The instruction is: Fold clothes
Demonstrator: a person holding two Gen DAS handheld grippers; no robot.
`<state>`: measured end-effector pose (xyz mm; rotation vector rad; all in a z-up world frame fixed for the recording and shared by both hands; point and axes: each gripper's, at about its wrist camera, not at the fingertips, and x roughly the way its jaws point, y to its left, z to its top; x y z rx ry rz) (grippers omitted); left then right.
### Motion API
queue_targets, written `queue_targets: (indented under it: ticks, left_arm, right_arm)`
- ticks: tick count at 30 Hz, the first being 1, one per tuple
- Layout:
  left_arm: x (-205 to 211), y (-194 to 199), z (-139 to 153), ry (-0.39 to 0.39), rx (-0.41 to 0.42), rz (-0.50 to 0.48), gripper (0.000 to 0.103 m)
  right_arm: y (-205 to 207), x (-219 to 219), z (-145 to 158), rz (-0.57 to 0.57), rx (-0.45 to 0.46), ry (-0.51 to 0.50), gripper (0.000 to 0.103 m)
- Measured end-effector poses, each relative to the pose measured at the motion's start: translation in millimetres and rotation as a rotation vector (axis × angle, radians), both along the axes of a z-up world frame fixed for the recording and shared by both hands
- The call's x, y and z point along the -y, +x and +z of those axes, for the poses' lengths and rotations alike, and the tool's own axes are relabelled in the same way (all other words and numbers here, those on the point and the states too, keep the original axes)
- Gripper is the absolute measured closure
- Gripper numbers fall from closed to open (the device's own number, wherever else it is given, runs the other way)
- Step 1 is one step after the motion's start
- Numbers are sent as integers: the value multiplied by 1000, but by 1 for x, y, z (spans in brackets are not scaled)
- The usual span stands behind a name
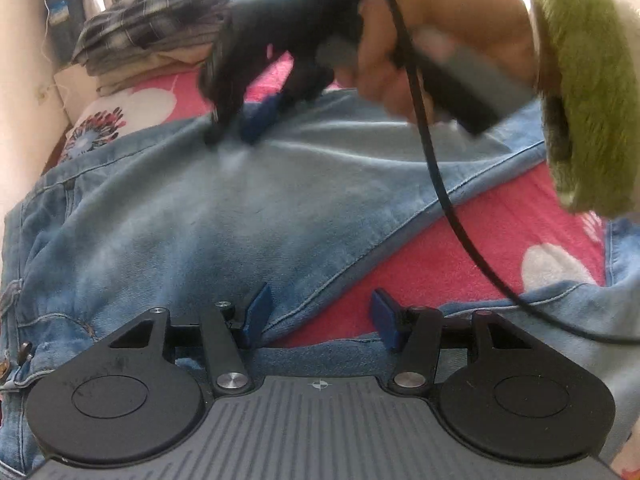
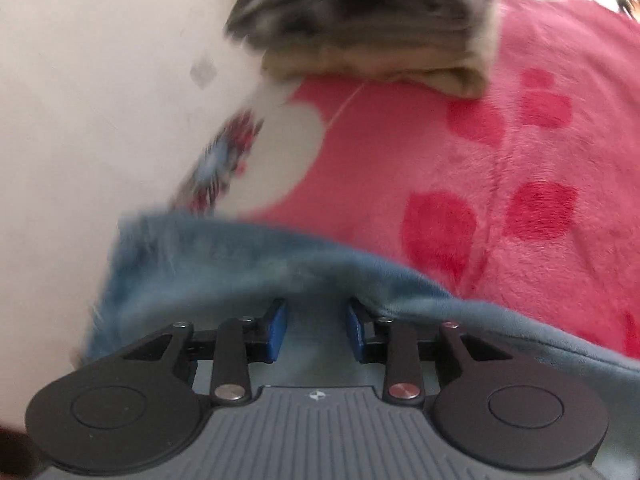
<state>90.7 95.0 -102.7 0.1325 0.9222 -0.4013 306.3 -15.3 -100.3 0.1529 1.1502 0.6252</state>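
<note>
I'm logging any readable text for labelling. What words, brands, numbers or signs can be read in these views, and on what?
No words, brands or numbers can be read in either view.
Left gripper: a small white crosshair mark on its grey body, no letters.
Right gripper: a small white mark in the same spot, too blurred to read.
Jeans: metal buttons at the left edge, too small to show any lettering.

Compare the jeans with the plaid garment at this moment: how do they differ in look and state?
The jeans are light blue denim with visible seams; the plaid garment is grey check. The jeans lie spread across the pink blanket, not yet folded up, while the plaid garment sits folded on top of a stack at the far end. The right gripper presses onto the jeans; nothing touches the plaid garment. Both rest over the same blanket.
</note>
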Motion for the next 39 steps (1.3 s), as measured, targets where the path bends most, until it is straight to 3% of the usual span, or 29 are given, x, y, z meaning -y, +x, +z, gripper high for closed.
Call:
queue_targets:
  ticks: [5, 9, 12, 13, 15, 16, 20, 26, 31, 35, 39]
  left_arm:
    - [-2, -1, -1, -10, 0, -6, 48]
    - [-4, -2, -2, -18, 0, -11, 48]
    - [-6, -3, -3, -24, 0, -15, 47]
    - [-6, -3, -3, -24, -2, -16, 47]
    - [-4, -2, -3, -16, -4, -15, 46]
    - [-2, -2, -3, -11, -4, -14, 45]
    - [0, -3, -3, 5, 3, -15, 45]
    - [-1, -3, -1, -23, 8, 32, 45]
    - [-5, -2, 15, -57, 39, 105, 45]
    - [-6, -7, 37, -89, 74, 173, 45]
    - [10, -27, 58, -112, 79, 193, 45]
  right_arm:
    - [-3, -13, 25, 94, -4, 100, 66]
    - [3, -62, -14, 156, 17, -58, 71]
    - [15, -60, -19, 73, -9, 3, 74]
    - [16, -54, -16, 39, 8, 21, 84]
    - [16, -35, 0, -49, 122, 3, 80]
    - [19, -22, 5, -91, 125, 18, 79]
    - [9, 49, 25, -219, 34, 194, 79]
    - [-92, 202, 75, -332, 74, 274, 76]
    - [-225, 325, 80, -653, 68, 319, 73]
    - [-311, 357, 62, -797, 44, 334, 68]
    - [-345, 359, 37, -863, 64, 300, 64]
